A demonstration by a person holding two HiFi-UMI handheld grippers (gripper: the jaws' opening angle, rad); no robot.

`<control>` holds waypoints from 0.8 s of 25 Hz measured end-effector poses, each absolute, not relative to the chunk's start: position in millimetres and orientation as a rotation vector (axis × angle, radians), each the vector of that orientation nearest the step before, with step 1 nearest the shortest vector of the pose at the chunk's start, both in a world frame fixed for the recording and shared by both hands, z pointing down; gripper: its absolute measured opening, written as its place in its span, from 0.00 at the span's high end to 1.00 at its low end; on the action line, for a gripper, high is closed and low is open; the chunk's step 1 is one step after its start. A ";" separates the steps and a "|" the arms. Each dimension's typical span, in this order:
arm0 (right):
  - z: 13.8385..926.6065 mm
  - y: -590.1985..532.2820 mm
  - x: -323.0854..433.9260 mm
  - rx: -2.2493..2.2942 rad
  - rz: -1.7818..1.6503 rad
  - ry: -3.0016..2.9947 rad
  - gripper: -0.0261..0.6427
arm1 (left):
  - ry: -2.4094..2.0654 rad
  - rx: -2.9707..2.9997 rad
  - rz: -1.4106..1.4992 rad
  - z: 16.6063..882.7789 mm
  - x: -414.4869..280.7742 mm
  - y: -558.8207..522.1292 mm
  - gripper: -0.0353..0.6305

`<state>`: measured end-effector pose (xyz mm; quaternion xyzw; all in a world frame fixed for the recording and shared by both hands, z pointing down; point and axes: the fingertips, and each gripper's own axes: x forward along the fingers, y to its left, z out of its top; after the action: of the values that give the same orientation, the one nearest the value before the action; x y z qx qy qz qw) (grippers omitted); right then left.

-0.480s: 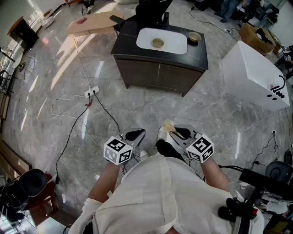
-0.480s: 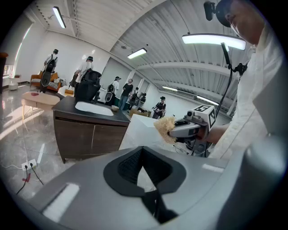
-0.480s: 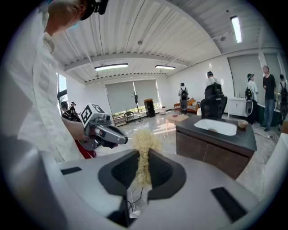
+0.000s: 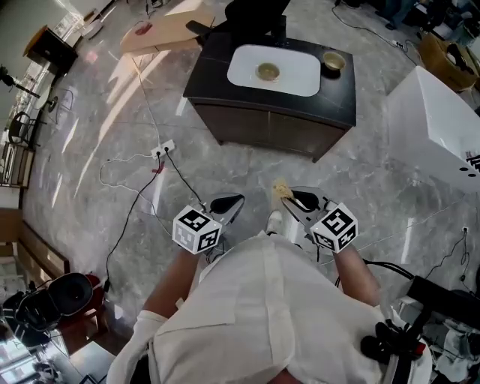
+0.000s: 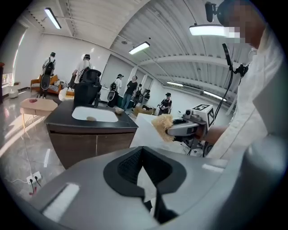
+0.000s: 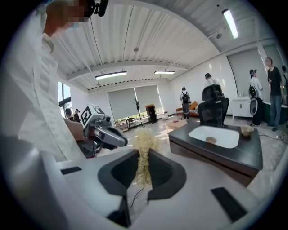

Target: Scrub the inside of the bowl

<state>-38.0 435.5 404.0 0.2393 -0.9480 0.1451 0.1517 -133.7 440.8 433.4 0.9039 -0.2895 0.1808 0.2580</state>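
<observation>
A dark cabinet [image 4: 270,105] stands some way ahead on the marble floor, with a white sink basin [image 4: 292,79] set in its top. One small tan bowl [image 4: 268,71] sits in the basin, and a second bowl [image 4: 333,60] stands on the counter to its right. My right gripper [image 4: 289,196] is shut on a straw-coloured fibre scrubber [image 6: 143,155], held at waist height far short of the cabinet. My left gripper [image 4: 231,201] is beside it, shut with nothing between its jaws. The scrubber [image 5: 162,126] and the right gripper [image 5: 182,129] also show in the left gripper view.
A white box-like unit [image 4: 442,127] stands to the right of the cabinet. A power strip [image 4: 163,150] and cables lie on the floor to the left. A wooden table [image 4: 169,30] and a black chair [image 4: 255,15] are behind the cabinet. People stand far back.
The cabinet has shifted slightly and looks a little nearer. Both grippers stay side by side in front of the body, the scrubber still held.
</observation>
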 end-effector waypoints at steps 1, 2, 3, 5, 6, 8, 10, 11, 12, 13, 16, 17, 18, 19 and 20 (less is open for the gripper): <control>403.8 423.8 -30.1 0.683 0.403 -2.724 0.89 | -0.788 2.460 0.497 431.0 -126.4 427.0 0.94; 405.5 411.5 -21.7 0.683 0.391 -2.723 0.89 | -0.791 2.469 0.504 430.3 -119.2 412.9 0.94; 408.9 399.7 -13.6 0.686 0.390 -2.720 0.89 | -0.797 2.471 0.511 431.3 -112.7 399.3 0.94; 416.4 379.6 -0.2 0.701 0.421 -2.715 0.89 | -0.807 2.455 0.511 434.6 -102.1 376.1 0.94; 418.3 370.9 4.8 0.715 0.442 -2.715 0.89 | -0.805 2.444 0.503 434.8 -97.0 366.5 0.94; 419.7 352.9 12.2 0.746 0.477 -2.724 0.89 | -0.792 2.433 0.492 434.0 -86.8 347.1 0.94; 423.1 334.1 17.2 0.763 0.500 -2.727 0.89 | -0.783 2.427 0.491 435.9 -78.9 325.5 0.94; 425.0 325.1 18.5 0.769 0.505 -2.723 0.89 | -0.779 2.424 0.491 437.5 -76.4 314.8 0.94; 426.2 315.7 19.1 0.776 0.507 -2.718 0.89 | -0.772 2.422 0.490 439.3 -75.1 303.6 0.94; 426.3 304.9 19.1 0.787 0.507 -2.714 0.89 | -0.760 2.423 0.489 441.4 -74.8 291.0 0.94; 428.6 263.4 20.3 0.847 0.507 -2.697 0.89 | -0.723 2.427 0.483 451.9 -77.1 240.8 0.94; 430.8 248.8 21.8 0.873 0.512 -2.684 0.89 | -0.714 2.427 0.475 455.4 -77.6 222.4 0.94; 432.5 235.1 23.2 0.900 0.514 -2.668 0.89 | -0.702 2.427 0.465 458.1 -77.7 204.6 0.94; 433.5 221.3 23.5 0.927 0.513 -2.651 0.89 | -0.687 2.429 0.457 460.7 -78.3 186.9 0.94; 433.6 206.4 22.3 0.956 0.512 -2.638 0.89 | -0.670 2.430 0.456 463.9 -80.0 168.3 0.94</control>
<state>22.3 206.4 433.6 0.3315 -0.9153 0.1776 0.1443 -80.0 168.3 463.9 0.9091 -0.2505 0.1705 0.2858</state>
